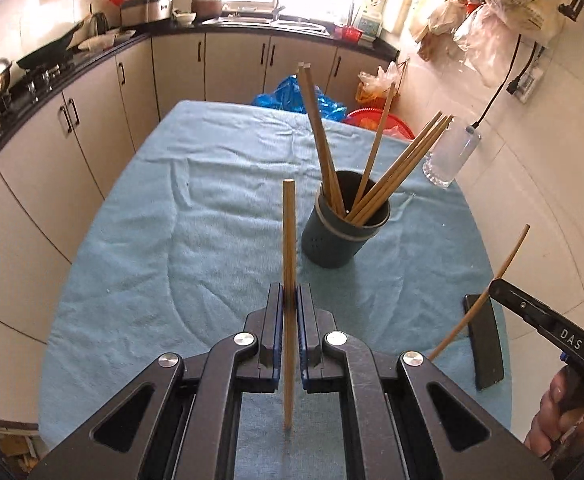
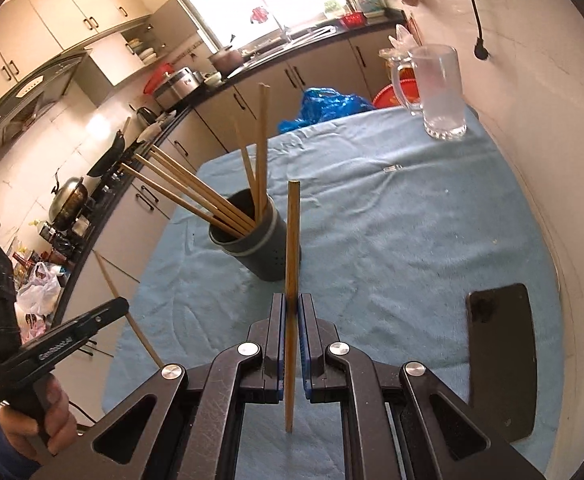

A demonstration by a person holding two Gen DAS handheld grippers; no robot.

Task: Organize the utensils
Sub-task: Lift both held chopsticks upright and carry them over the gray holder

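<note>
A dark round utensil holder (image 1: 342, 226) stands on the blue cloth and holds several wooden chopsticks (image 1: 396, 168) that lean outward. It also shows in the right wrist view (image 2: 256, 246). My left gripper (image 1: 290, 294) is shut on one upright chopstick (image 1: 289, 240), just short of the holder and to its left. My right gripper (image 2: 291, 304) is shut on another upright chopstick (image 2: 293, 240), close in front of the holder. Each gripper with its chopstick shows at the edge of the other's view, the right one (image 1: 496, 286) and the left one (image 2: 122, 304).
A blue cloth (image 1: 180, 240) covers the table. A black phone (image 2: 500, 360) lies at its right edge, also in the left wrist view (image 1: 486, 344). A glass mug (image 2: 438, 88) stands at the far right corner. Kitchen counters run along the left and back.
</note>
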